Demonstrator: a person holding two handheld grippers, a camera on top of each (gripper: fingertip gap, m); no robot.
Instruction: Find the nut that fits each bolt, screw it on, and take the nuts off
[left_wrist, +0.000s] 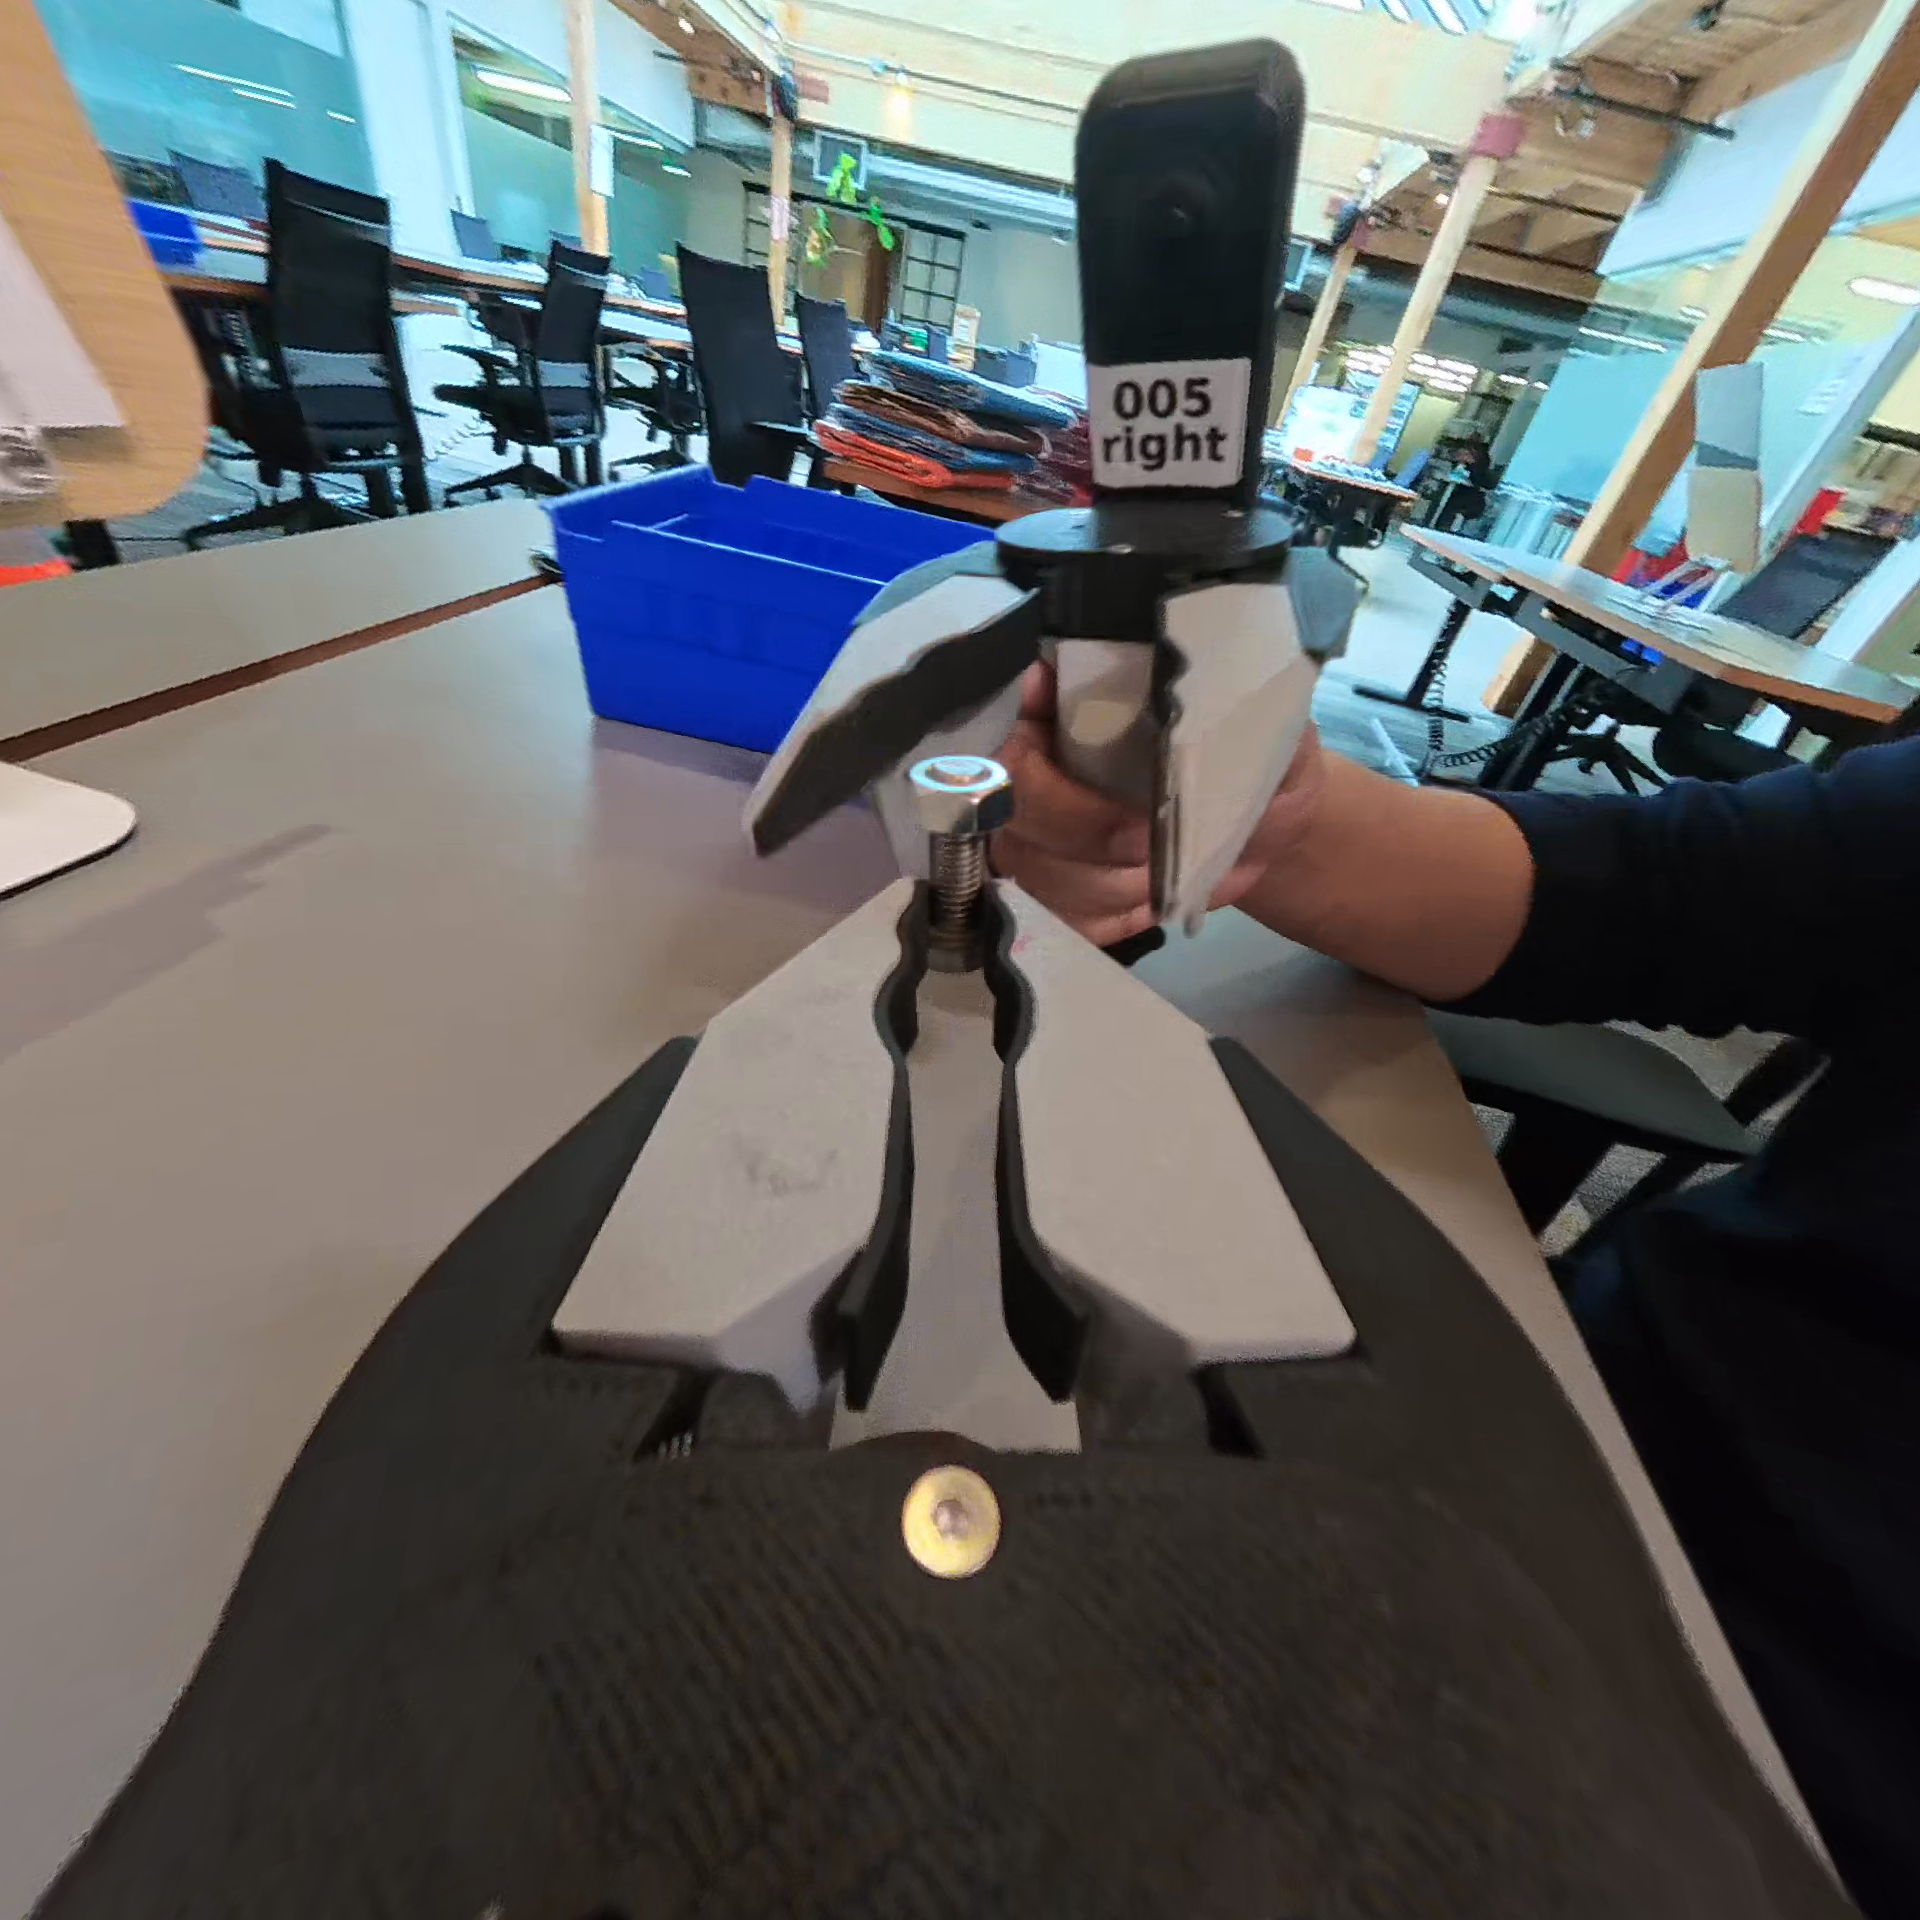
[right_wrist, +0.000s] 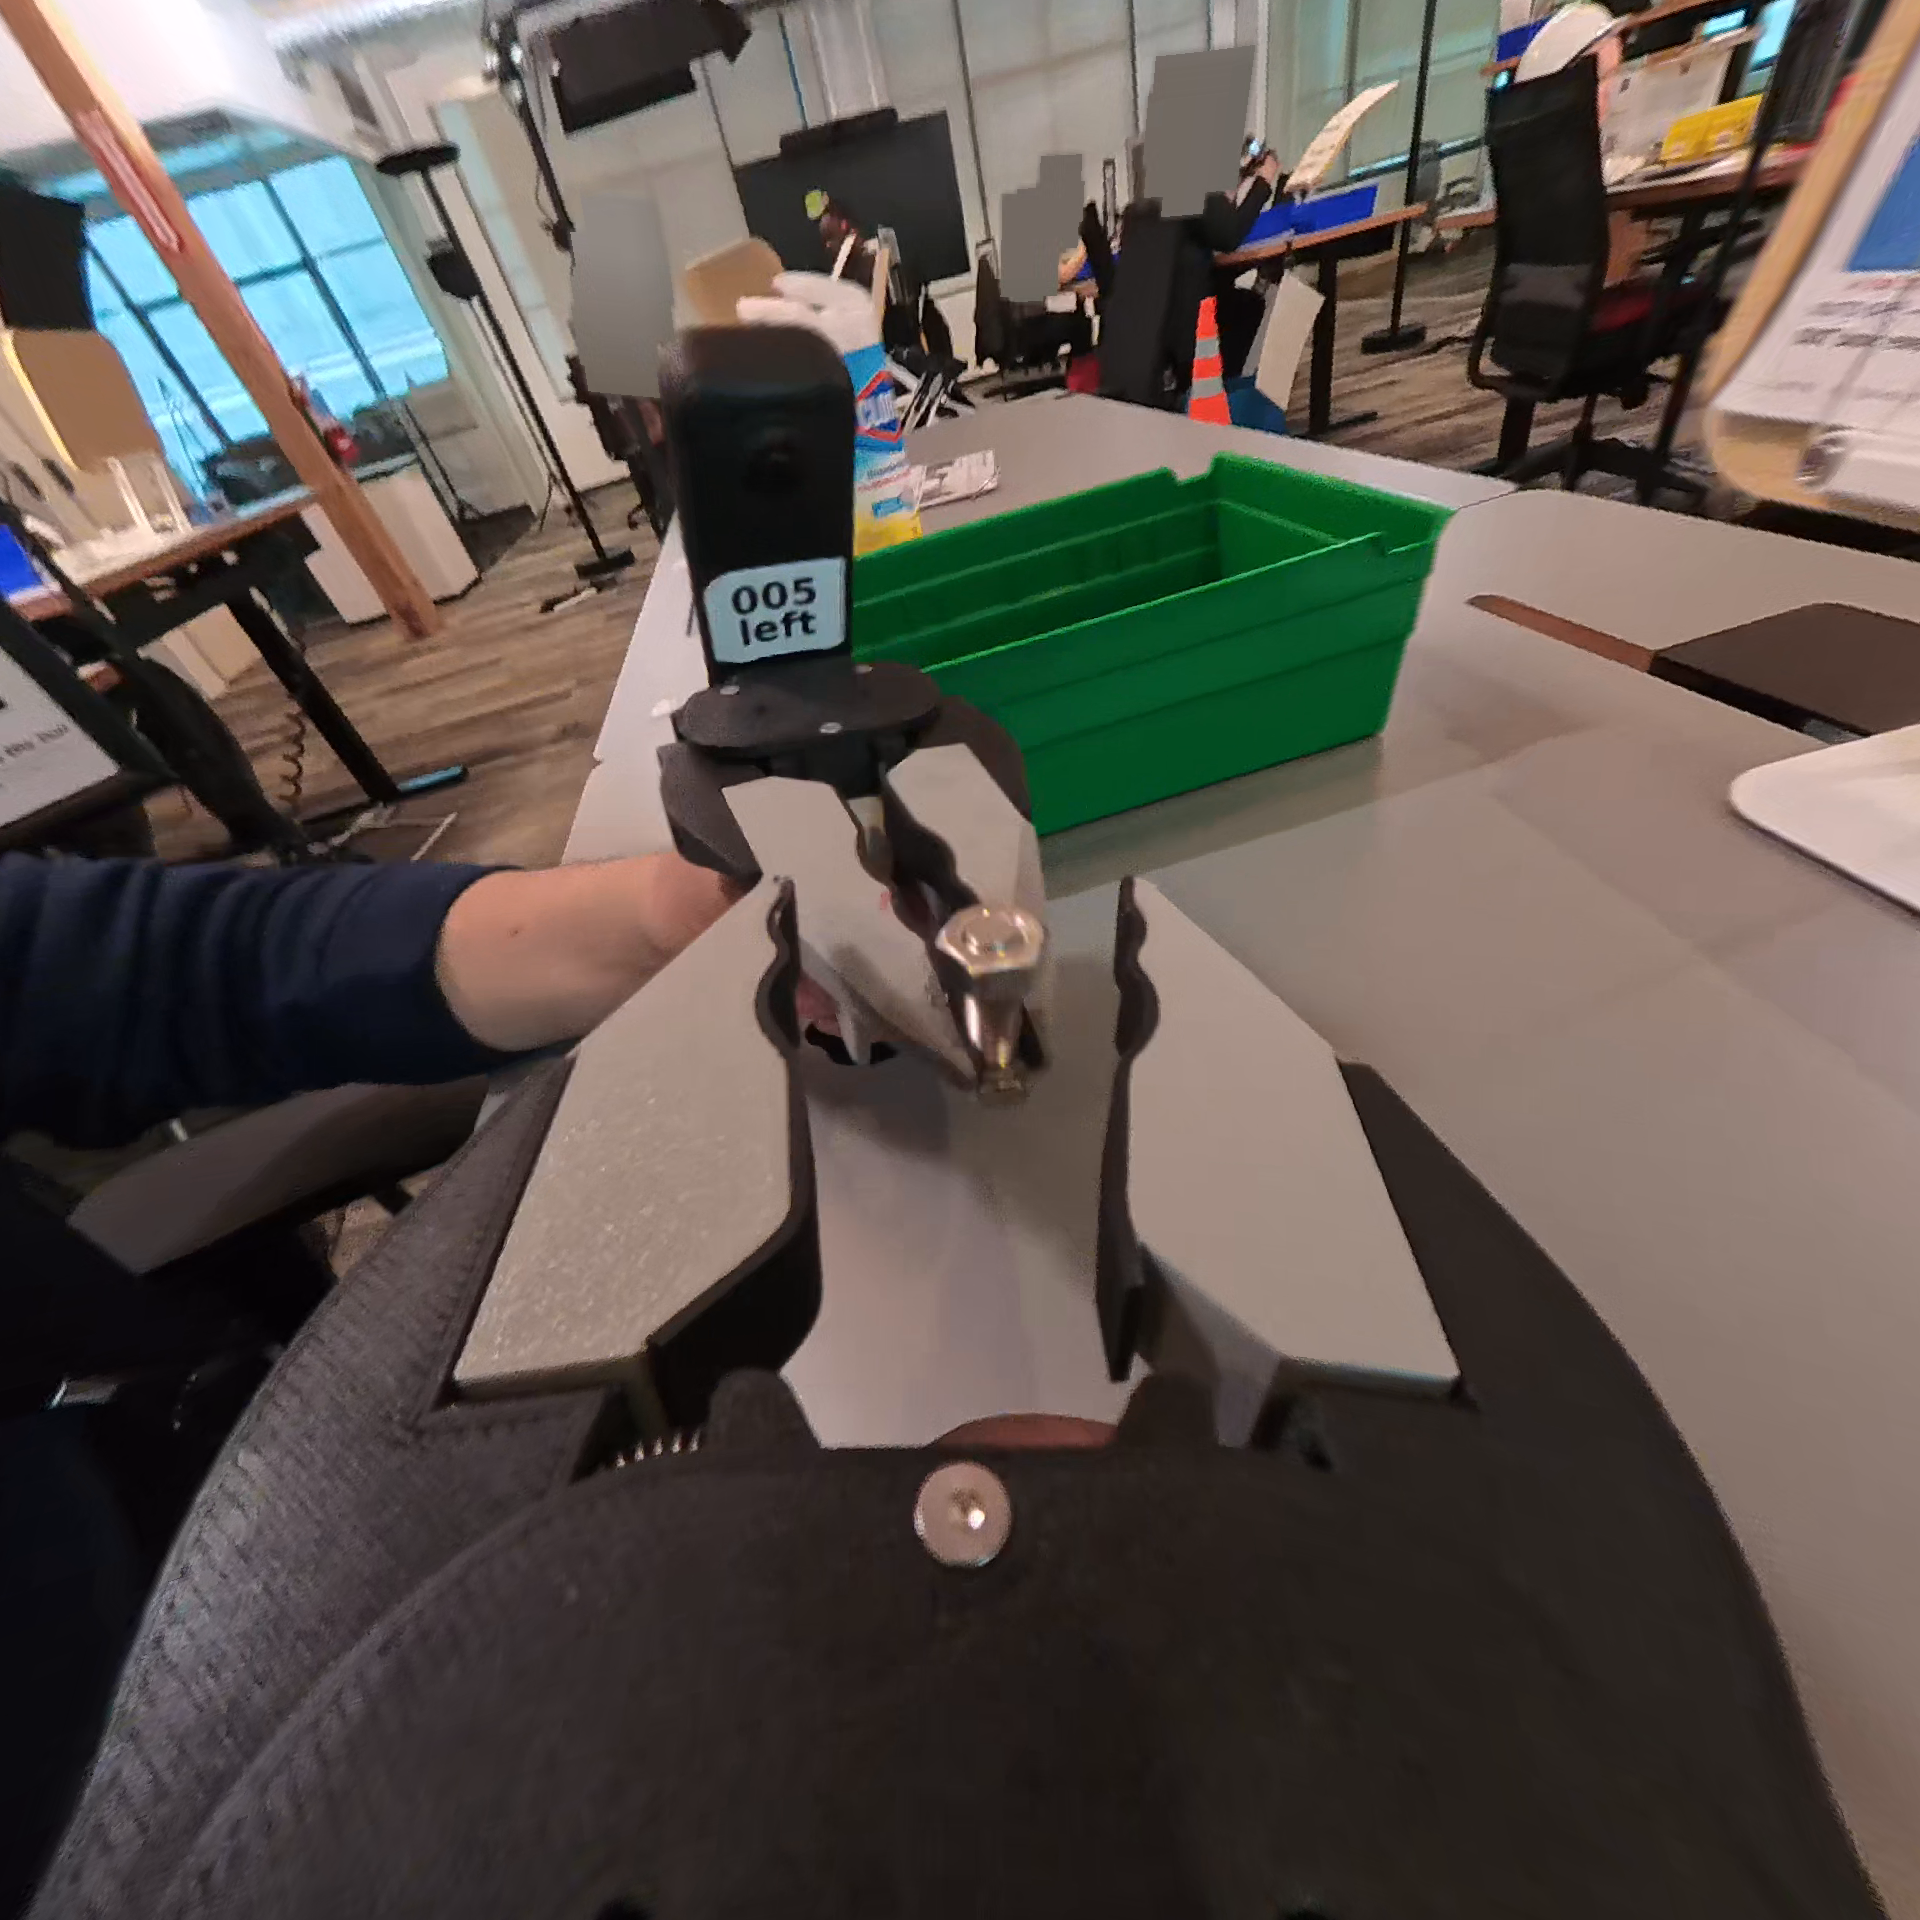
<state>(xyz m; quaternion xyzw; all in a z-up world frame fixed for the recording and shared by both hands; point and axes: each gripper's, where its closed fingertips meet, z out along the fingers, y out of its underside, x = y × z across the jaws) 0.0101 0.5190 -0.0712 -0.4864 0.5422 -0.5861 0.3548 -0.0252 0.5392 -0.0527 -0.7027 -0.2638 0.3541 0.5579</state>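
Observation:
A steel bolt (left_wrist: 956, 831) stands upright with its hex head on top. My left gripper (left_wrist: 954, 940) is shut on the bolt's lower threaded end, where a small nut (left_wrist: 951, 951) seems to sit between the fingertips. My right gripper (right_wrist: 951, 935) is open, its fingers either side of the bolt's head (right_wrist: 989, 940) without touching it. In the left wrist view the right gripper (left_wrist: 971, 868) faces me, jaws spread around the bolt head. In the right wrist view the left gripper (right_wrist: 1003, 1060) holds the bolt (right_wrist: 987, 997) above the grey table (right_wrist: 1455, 1039).
A blue bin (left_wrist: 727, 613) stands on the table behind the bolt in the left wrist view. A green bin (right_wrist: 1143, 665) and a wipes canister (right_wrist: 883, 436) stand beyond in the right wrist view. A white monitor base (right_wrist: 1839, 821) lies at the right. A dark-sleeved arm (left_wrist: 1662, 883) holds each gripper. My two grippers' fingertips are within a few centimetres of each other.

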